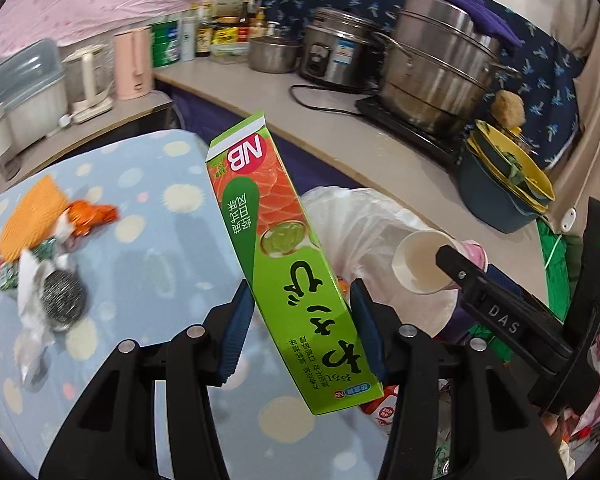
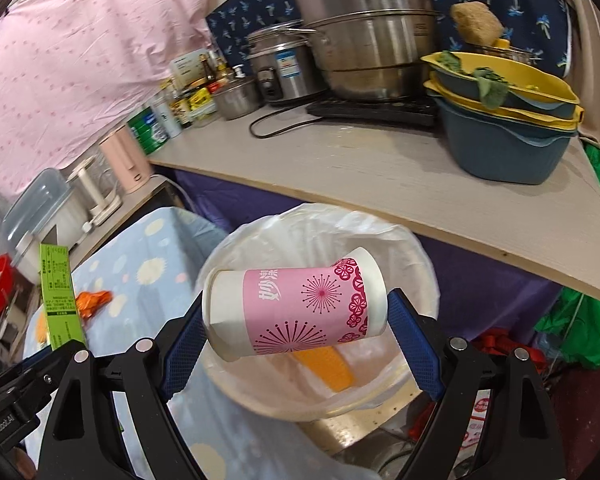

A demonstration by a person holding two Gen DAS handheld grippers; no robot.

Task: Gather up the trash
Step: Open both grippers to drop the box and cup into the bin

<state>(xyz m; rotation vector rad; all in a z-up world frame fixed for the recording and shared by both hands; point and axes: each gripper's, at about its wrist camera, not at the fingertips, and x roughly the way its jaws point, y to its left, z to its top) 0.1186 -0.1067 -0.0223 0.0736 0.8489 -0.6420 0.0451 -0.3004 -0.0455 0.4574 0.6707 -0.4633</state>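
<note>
Here, two hand-held tongs each carry a piece of rubbish near a bin lined with a white plastic bag (image 2: 404,248). The left gripper (image 1: 300,334) is about half closed, its blue pads clamped on the two long sides of a green wasabi box (image 1: 278,248), which sticks out forward and tilts upward from the jaws, printed face toward the camera. The right gripper (image 2: 296,354) is spread wide, gripping a pink and white paper cup (image 2: 296,312) lying on its side, one pad against the cup's base and the other against its rim; the cup hangs directly above the open bin, where an orange wrapper (image 2: 328,368) lies inside. To the left, on the blue spotted tablecloth (image 1: 160,248), more trash remains: a steel wool scrubber (image 1: 64,300), crumpled white paper (image 1: 30,320), an orange foil wrapper (image 1: 92,216) and an orange cloth (image 1: 32,216). Behind, a counter (image 2: 360,168) holds steel pots (image 2: 364,32) and stacked bowls (image 2: 504,120)
</note>
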